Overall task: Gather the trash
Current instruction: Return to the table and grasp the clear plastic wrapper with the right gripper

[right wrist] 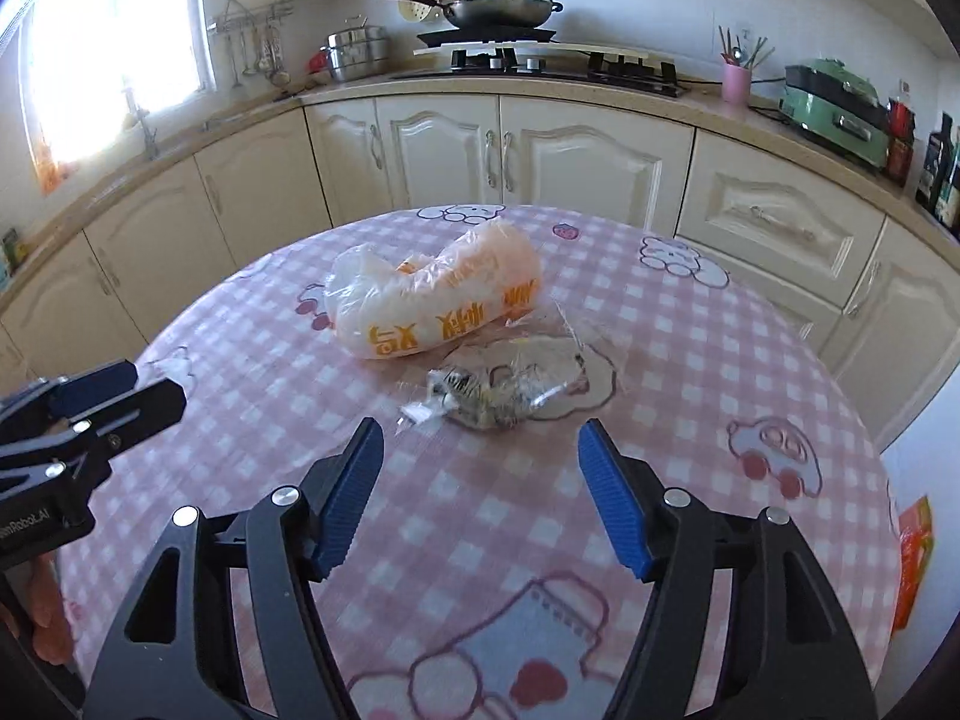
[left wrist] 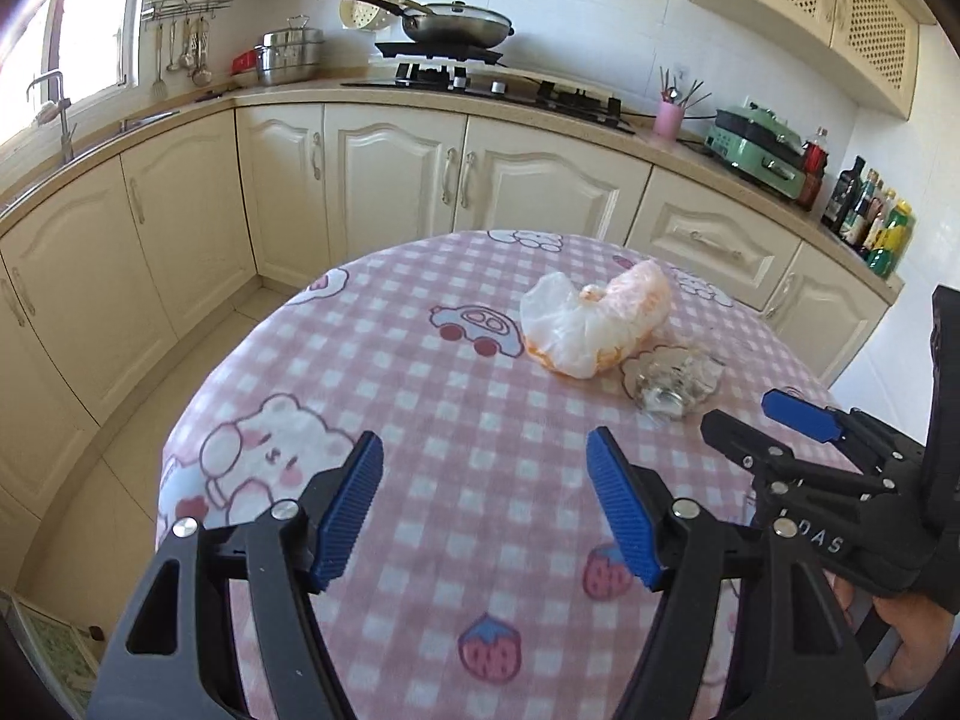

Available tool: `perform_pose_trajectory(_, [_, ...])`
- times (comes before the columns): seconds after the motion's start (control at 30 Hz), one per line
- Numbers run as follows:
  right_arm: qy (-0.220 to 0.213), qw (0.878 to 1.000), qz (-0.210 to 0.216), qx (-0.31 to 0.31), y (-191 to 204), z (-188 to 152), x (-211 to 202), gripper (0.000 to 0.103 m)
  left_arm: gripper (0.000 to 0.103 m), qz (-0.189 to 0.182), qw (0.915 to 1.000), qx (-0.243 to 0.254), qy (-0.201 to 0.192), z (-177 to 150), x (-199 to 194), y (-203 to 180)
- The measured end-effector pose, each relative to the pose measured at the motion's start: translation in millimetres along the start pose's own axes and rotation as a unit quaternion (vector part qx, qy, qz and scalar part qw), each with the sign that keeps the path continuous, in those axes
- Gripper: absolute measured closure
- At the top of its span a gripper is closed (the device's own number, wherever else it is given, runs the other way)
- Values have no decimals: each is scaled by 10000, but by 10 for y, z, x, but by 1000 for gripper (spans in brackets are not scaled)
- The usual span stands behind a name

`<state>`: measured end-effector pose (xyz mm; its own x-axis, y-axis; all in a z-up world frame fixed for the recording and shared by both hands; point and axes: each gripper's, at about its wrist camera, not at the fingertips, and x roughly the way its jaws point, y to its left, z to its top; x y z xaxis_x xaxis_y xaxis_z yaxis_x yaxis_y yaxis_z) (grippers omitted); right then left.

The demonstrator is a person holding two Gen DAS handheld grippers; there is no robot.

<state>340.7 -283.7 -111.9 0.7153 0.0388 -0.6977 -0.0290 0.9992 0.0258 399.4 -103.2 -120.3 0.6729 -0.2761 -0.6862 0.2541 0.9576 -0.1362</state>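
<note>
The right gripper [right wrist: 480, 498] fills the lower middle of its view, jaws spread with only tablecloth between the blue pads. Just above it lies the crumpled clear wrapper [right wrist: 510, 393], and above that, touching or nearly so, the white plastic bag [right wrist: 432, 300] with orange print, at frame centre. The left gripper [left wrist: 486, 510] is likewise spread and empty, low in its own view, with the same bag at upper right. A good pickup probably means lowering the right jaws straight over the wrapper's bunched middle, pinching a thick fold rather than a thin edge, while the left gripper steadies or opens the bag on the round table [right wrist: 750, 372].
</note>
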Motion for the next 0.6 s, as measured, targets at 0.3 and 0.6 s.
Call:
perform_pose_trajectory(0.3, [495,9982,66,-320,-26,144,501,64,32,-171,9998,-4,116,254,352,-11])
perform_pose_trajectory(0.6, [220,9994,-57,246,-412,158,351,81,25,-349,9991,190,134,472,770,-315])
